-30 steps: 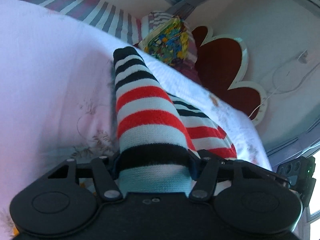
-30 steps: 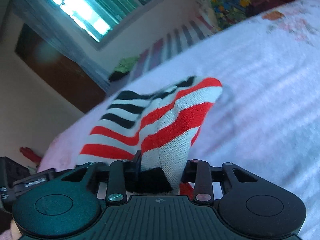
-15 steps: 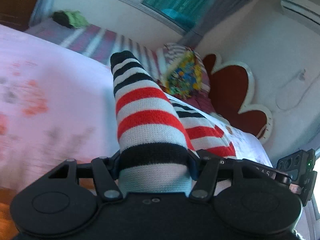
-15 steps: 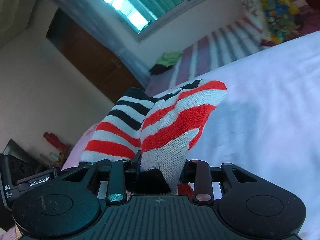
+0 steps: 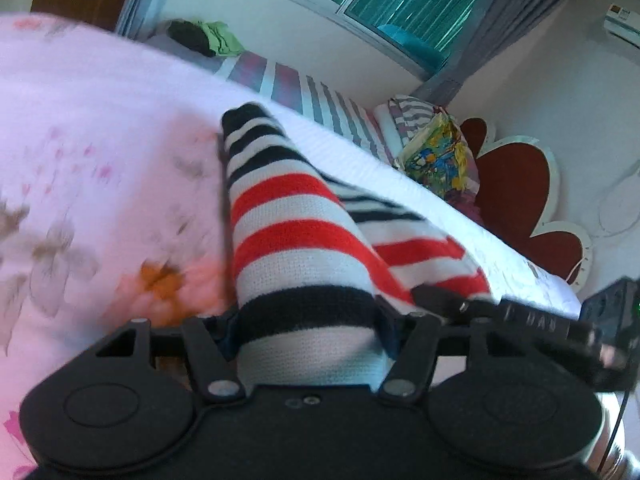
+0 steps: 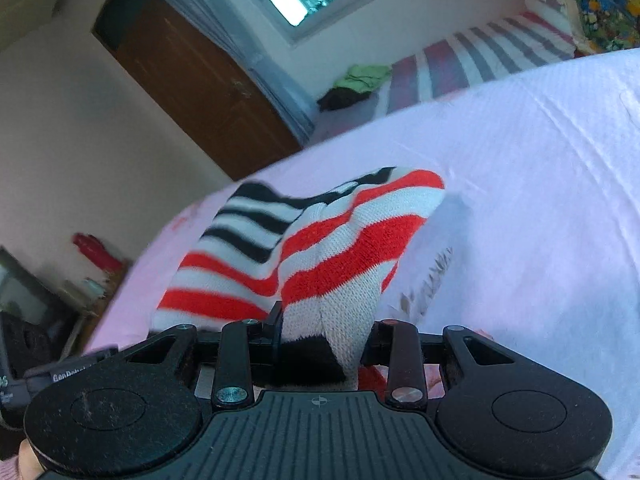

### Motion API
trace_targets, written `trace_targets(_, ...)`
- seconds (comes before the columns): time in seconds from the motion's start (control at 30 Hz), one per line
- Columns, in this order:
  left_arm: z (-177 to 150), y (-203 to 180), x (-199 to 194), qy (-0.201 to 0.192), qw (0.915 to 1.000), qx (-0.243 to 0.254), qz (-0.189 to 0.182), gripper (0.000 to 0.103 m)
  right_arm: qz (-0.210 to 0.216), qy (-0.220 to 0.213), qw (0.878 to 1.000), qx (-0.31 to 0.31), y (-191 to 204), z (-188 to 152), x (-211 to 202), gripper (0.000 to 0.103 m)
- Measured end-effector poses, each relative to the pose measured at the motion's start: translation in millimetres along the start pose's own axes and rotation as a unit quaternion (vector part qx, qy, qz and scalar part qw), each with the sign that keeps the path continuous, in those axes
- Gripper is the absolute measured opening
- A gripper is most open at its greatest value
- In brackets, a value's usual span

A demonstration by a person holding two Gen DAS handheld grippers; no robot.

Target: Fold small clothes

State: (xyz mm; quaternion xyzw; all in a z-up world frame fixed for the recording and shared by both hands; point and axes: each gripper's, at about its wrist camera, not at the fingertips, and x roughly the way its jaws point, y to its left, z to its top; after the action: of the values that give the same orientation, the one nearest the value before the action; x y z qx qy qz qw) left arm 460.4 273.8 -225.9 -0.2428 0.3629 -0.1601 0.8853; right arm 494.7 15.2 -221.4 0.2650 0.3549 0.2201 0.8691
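Note:
A small knit garment (image 5: 292,236) with red, white and black stripes hangs between my two grippers above the pink floral bed sheet (image 5: 88,168). My left gripper (image 5: 308,320) is shut on one end of it, at a black band. My right gripper (image 6: 320,336) is shut on the other end (image 6: 332,264), where the cloth bunches over the jaws. The fingertips of both are hidden by the cloth. The right gripper's body (image 5: 560,324) shows at the right of the left wrist view.
The bed sheet (image 6: 520,200) fills the lower part of both views. A striped mattress (image 5: 304,88) with dark and green clothes (image 5: 204,36) lies beyond. A colourful pillow (image 5: 436,156) and red flower headboard (image 5: 516,184) stand at the right. A brown door (image 6: 192,68) is at the left.
Both grippers have tilted and shifted with the garment held between them; the window and door have come further into view. The grip on the cloth is unchanged.

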Motion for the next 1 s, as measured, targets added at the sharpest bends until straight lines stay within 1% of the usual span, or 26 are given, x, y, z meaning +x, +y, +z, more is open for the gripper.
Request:
trace_targets(0.07,-4.2,9.9,-1.5,-0.008,0.9996,-0.021,-0.015,0.068,0.002,0.006,0.999,0.031,-12.8,2.7,4.8,0.045)
trace_targets(0.13,-5.3,6.5,-5.3,-0.014,0.9998,-0.010,-0.009,0.069,-0.003,0.011,1.000,0.026,-15.9,6.8,1.8,0.046)
trace_targets(0.2,-2.0,5.1,-12.6,-0.010,0.9998,-0.018,-0.001,0.068,-0.017,0.007,1.000,0.023,-12.2,11.8,-5.5,0.047)
trace_targets(0.3,4.3,1.9,-29.8,-0.016,0.9993,-0.028,0.017,0.067,-0.042,-0.020,0.999,0.006,-3.3,23.8,-22.6,0.047)
trace_targets(0.37,11.9,-0.6,-40.2,-0.038,0.9988,-0.020,0.024,0.066,-0.059,-0.046,0.997,-0.014,11.9,30.8,-33.6,0.047)
trace_targets(0.4,16.6,-3.8,-42.4,-0.049,0.9982,-0.018,0.028,0.065,-0.068,-0.067,0.995,-0.021,15.3,35.0,-37.2,0.047)
trace_targets(0.43,20.7,-6.0,-41.2,-0.057,0.9978,-0.014,0.031,0.063,-0.068,-0.087,0.993,-0.030,21.1,37.1,-41.5,0.047)
trace_targets(0.53,27.6,-10.0,-25.9,-0.050,0.9971,-0.007,0.056,0.062,-0.066,-0.101,0.991,-0.053,41.4,37.0,-40.6,0.047)
trace_targets(0.57,27.3,-11.0,-19.0,-0.043,0.9960,-0.001,0.078,0.061,-0.061,-0.094,0.992,-0.058,45.7,35.9,-35.7,0.047)
trace_targets(0.6,25.7,-10.3,-12.7,-0.037,0.9952,0.001,0.091,0.062,-0.055,-0.077,0.994,-0.061,47.6,37.1,-28.2,0.047)
trace_targets(0.63,22.6,-7.9,-8.7,-0.034,0.9950,-0.002,0.094,0.063,-0.060,-0.055,0.994,-0.067,48.8,33.6,-18.1,0.047)
trace_targets(0.67,17.6,-5.0,-7.7,-0.031,0.9947,-0.006,0.098,0.064,-0.075,-0.035,0.994,-0.077,49.0,30.1,-6.5,0.046)
trace_targets(0.73,13.9,-2.0,-8.8,-0.032,0.9947,-0.012,0.096,0.066,-0.122,-0.013,0.988,-0.091,39.6,24.7,9.3,0.046)
trace_targets(0.77,13.9,-3.0,-9.2,-0.031,0.9948,-0.010,0.097,0.066,-0.138,-0.011,0.986,-0.091,33.7,22.0,16.2,0.046)
trace_targets(0.87,15.4,-11.2,-15.4,-0.031,0.9932,0.013,0.112,0.065,-0.133,-0.023,0.988,-0.073,32.2,20.8,9.4,0.046)
trace_targets(0.93,13.7,-18.4,-24.3,-0.031,0.9922,0.026,0.118,0.064,-0.122,-0.041,0.989,-0.068,40.1,16.8,-8.0,0.046)
trace_targets(1.0,8.5,-25.0,-37.5,-0.033,0.9923,0.033,0.115,0.064,-0.106,-0.050,0.990,-0.072,47.5,5.4,-30.3,0.047)
